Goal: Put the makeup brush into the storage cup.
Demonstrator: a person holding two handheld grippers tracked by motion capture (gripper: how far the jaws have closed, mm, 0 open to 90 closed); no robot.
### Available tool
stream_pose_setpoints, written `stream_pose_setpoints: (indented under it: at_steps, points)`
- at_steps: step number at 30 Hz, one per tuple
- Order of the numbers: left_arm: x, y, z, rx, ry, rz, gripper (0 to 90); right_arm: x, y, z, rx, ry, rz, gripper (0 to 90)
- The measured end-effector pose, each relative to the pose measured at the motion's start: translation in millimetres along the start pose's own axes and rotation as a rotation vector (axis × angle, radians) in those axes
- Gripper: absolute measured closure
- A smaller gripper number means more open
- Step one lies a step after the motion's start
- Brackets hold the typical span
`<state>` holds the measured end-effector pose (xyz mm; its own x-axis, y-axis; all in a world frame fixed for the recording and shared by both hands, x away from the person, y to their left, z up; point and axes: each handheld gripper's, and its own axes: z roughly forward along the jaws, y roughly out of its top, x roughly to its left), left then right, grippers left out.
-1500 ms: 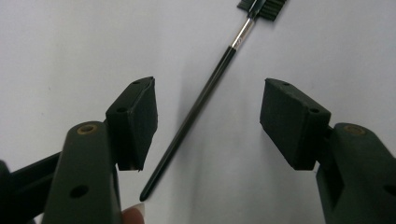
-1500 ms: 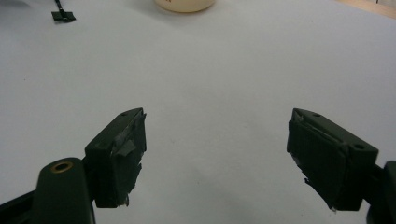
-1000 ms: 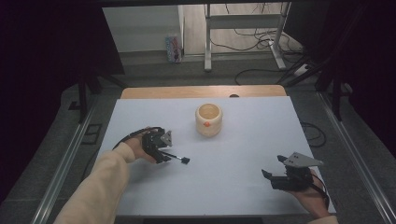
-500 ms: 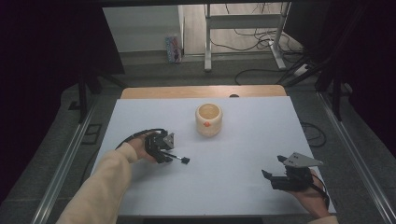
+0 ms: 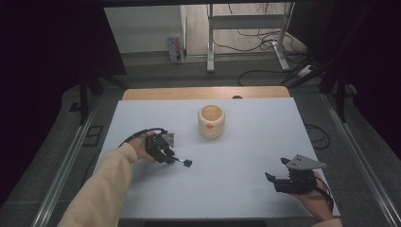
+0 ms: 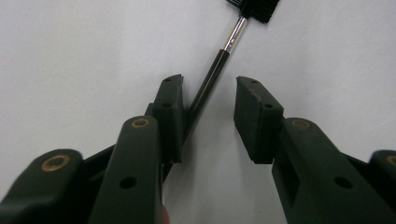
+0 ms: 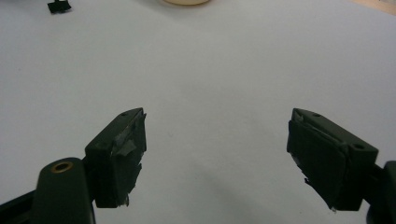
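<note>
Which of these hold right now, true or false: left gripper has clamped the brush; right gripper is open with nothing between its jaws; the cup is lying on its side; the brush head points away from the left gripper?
1. The left gripper has clamped the brush. False: its jaws stand apart, and the handle lies between them against one jaw only.
2. The right gripper is open with nothing between its jaws. True.
3. The cup is lying on its side. False: it stands upright on the white table, mouth up.
4. The brush head points away from the left gripper. True.
</note>
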<state>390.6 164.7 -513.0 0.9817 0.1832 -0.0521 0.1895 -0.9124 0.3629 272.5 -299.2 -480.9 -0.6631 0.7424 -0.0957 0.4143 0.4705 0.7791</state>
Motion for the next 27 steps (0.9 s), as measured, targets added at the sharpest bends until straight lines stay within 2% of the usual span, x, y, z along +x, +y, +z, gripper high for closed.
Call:
stream_pose_setpoints:
  at_steps: [6, 9, 13, 14, 16, 18, 27]
  points:
    - [-0.4, 2.0, -0.4, 0.013, 0.006, -0.003, 68.6, 0.7, 0.2, 0.1, 0.000, -0.003, -0.002, 19.9]
    - [-1.3, 4.3, -0.3, 0.023, 0.000, -0.018, 76.6, 0.5, 0.3, 0.3, -0.001, -0.003, -0.002, 19.9]
    - [-1.8, 10.7, -0.6, 0.068, -0.005, 0.003, 79.0, 0.4, 0.4, 0.5, -0.001, -0.002, -0.005, 19.9]
    - [-1.7, 14.6, -0.7, 0.095, -0.008, 0.028, 80.2, 0.4, 0.4, 0.2, -0.001, -0.003, -0.004, 19.9]
    - [-1.6, 16.1, -0.8, 0.104, -0.014, 0.033, 81.1, 0.3, 0.4, 0.2, -0.001, -0.003, -0.005, 19.9]
    - [-1.5, 17.0, 0.0, 0.110, -0.025, 0.021, 85.6, -0.1, -0.1, -0.1, -0.002, -0.003, -0.004, 19.9]
    - [-6.1, 20.3, -0.3, 0.135, -0.002, 0.027, 85.7, 0.0, 0.6, -1.1, -0.008, -0.007, -0.006, 19.9]
